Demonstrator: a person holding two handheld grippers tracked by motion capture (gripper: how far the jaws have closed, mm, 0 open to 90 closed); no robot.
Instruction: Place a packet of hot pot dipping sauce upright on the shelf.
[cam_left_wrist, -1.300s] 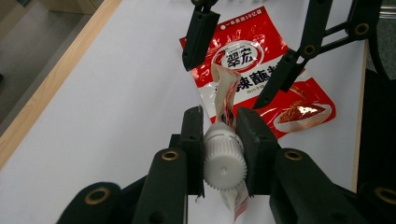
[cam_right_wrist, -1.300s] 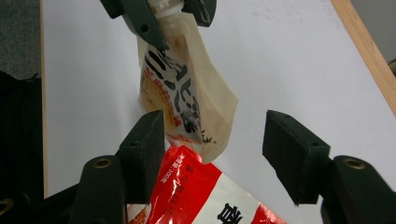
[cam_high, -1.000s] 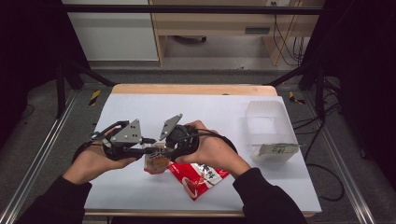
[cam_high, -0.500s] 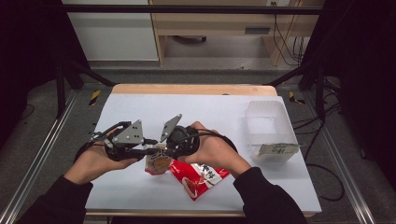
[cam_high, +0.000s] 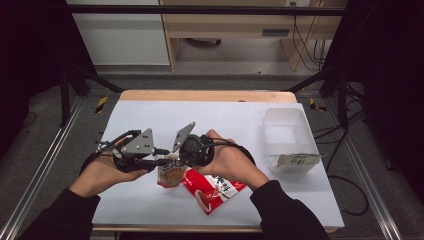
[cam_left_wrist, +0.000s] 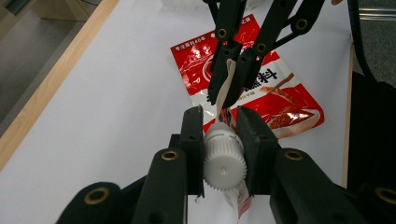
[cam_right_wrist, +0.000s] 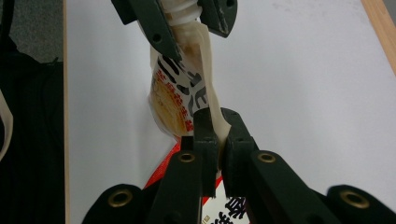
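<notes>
The right gripper (cam_right_wrist: 218, 128) has just been closing and its jaws now pinch the thin cream flap of a small spouted pouch (cam_right_wrist: 175, 100), squeezed tight with only that strip between them. Facing it, the left gripper (cam_left_wrist: 220, 140) is clamped on the pouch's white ribbed cap (cam_left_wrist: 225, 156), jaws partly apart with the cap filling the gap. Seen from the high view, both grippers meet nose to nose near the front of the bench (cam_high: 225, 115), left gripper (cam_high: 161, 162) and right gripper (cam_high: 172, 161) with the pouch (cam_high: 171, 176) hanging between them just above the white surface. Just beside it, under the right hand (cam_high: 232, 162), lies a red snack packet (cam_high: 212, 190), flat. Well off to the right stands a clear plastic tub (cam_high: 287, 140)
</notes>
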